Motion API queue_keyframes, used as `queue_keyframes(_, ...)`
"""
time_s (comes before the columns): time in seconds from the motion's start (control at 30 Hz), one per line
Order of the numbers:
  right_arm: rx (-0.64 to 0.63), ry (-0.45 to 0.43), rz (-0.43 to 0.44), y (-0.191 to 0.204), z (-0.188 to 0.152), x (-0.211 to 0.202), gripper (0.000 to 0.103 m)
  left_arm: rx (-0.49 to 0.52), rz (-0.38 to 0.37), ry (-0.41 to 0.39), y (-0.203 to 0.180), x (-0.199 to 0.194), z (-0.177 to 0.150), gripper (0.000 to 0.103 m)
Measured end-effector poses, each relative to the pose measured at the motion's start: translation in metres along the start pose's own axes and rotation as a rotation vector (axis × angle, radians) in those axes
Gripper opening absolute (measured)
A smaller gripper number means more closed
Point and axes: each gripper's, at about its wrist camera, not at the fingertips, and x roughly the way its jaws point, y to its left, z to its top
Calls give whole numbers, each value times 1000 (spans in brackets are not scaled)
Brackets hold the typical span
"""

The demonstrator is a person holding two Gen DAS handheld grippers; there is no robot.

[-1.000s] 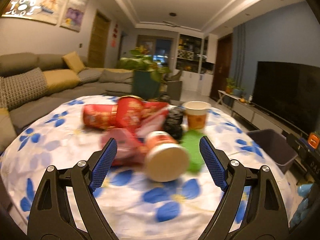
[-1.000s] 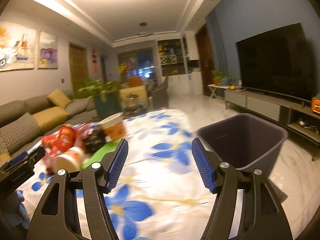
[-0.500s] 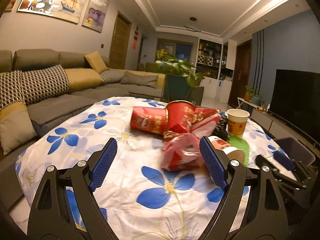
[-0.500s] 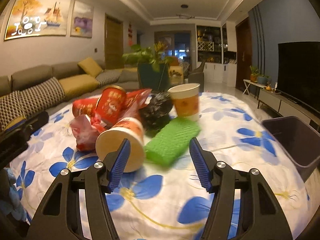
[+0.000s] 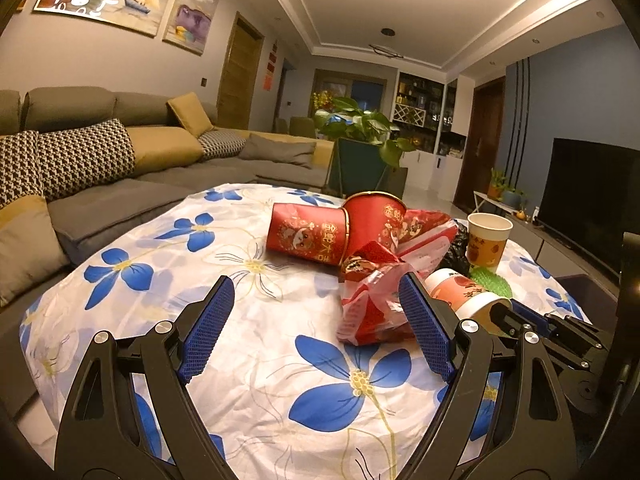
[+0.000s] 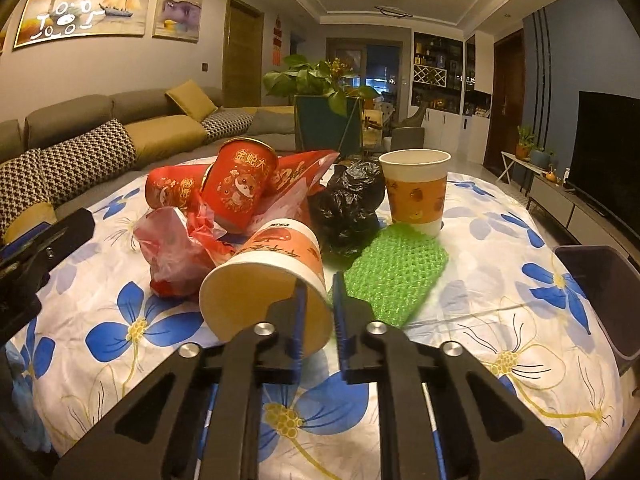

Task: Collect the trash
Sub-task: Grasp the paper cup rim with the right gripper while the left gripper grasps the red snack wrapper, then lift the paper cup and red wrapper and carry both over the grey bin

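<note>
Trash sits heaped mid-table, and the piece you've got is the tipped-over paper cup with the orange-red print (image 6: 272, 280), lying on its side with the mouth facing you. Your right gripper (image 6: 320, 312) is pinched onto its rim, one blue pad inside the mouth and one outside. Touching its left side is a crumpled red plastic bag (image 6: 176, 252), with two red printed paper cups (image 6: 240, 184) lying behind. Just right of it are a green mesh foam sleeve (image 6: 392, 272) and a scrunched black plastic bag (image 6: 348, 204); an upright paper cup with an orange band (image 6: 416, 192) stands behind those. Your left gripper (image 5: 316, 328) hangs wide apart over the white tablecloth with blue flowers (image 5: 240, 380), holding nothing. A dark grey bin (image 6: 596, 280) sits off the table's right edge.
</note>
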Motion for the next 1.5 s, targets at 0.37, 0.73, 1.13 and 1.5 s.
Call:
queue_keyframes(0.37,33,-94,-33,-21,2,-30,4,14,-24,46,-15,19,1,83)
queue_keyframes(0.73,94,-169,-92,-56,6,-63,4,33,-36,179,-35,65,6,75)
queue_keyframes(1.13,107,-183,-101,-64,3,-68,4,-5,-154,284,-33,85,-3,15)
queue_keyframes(1.5,127,-211,-126,-78,1,-87,4,-28,-190,208,-40,43,5,4)
